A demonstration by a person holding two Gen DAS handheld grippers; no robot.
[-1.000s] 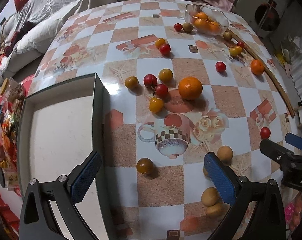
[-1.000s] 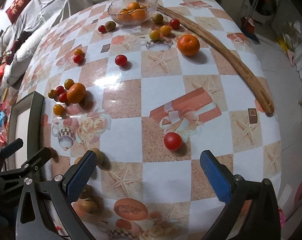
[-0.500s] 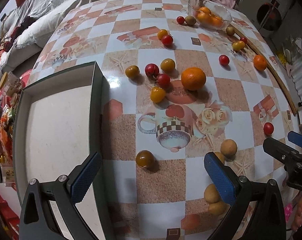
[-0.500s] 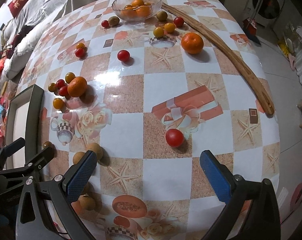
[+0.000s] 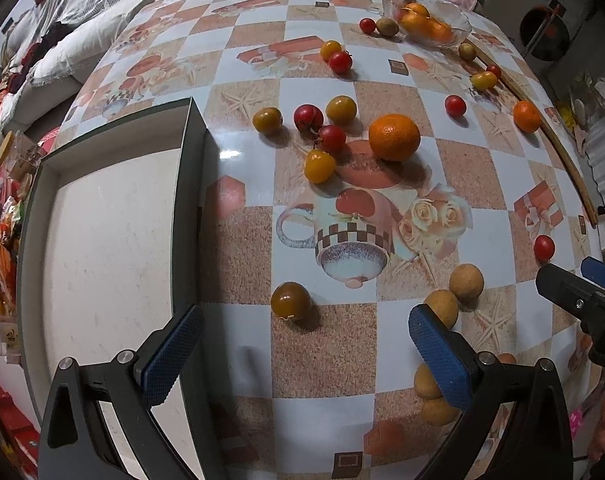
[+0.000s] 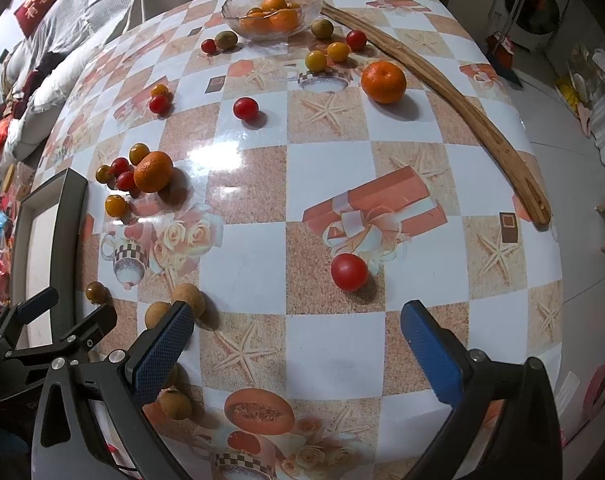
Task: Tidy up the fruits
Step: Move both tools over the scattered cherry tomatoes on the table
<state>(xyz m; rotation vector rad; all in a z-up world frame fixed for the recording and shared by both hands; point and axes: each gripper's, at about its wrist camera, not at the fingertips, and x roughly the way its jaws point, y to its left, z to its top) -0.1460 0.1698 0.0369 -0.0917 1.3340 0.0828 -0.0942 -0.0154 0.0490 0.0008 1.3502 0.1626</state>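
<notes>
Right, status for you, nothing picked yet.

Fruit location: loose all over the patterned table [image 5: 334,364]. The dark olive tomato [image 5: 290,300] sits straight ahead of your left gripper [image 5: 302,344], just beside the tray [image 5: 190,216]. The red tomato [image 6: 349,272] sits ahead of your right gripper [image 6: 298,344], alone on a brown square.

Other fruit: a cluster around the big orange [image 5: 394,137] further out; tan round fruits [image 5: 466,280] near the table's near edge; some oranges already in the glass bowl [image 6: 272,10] at the far side.

Handling: I'd judge the small tomatoes light, smooth-skinned and soft, so easy to burst. They are round and the tablecloth is glossy, so expect them to roll if nudged. The orange looks firmer and heavier.

Where to grip: across the widest middle, pads on opposite sides, fruit centred between them. Close gently and stop at first resistance.

Left tool: jaws wide apart, holding nothing, touching nothing. Its left finger [image 5: 170,354] hangs over the tray wall.

Right tool: also spread wide and holding nothing. Its left finger [image 6: 162,350] overlaps the tan fruits in view; I can't tell whether it touches them.

Tray: bare inside, likely a sorting target.

Risk: your two tools are near each other at the near edge, so mind a clash.
</notes>
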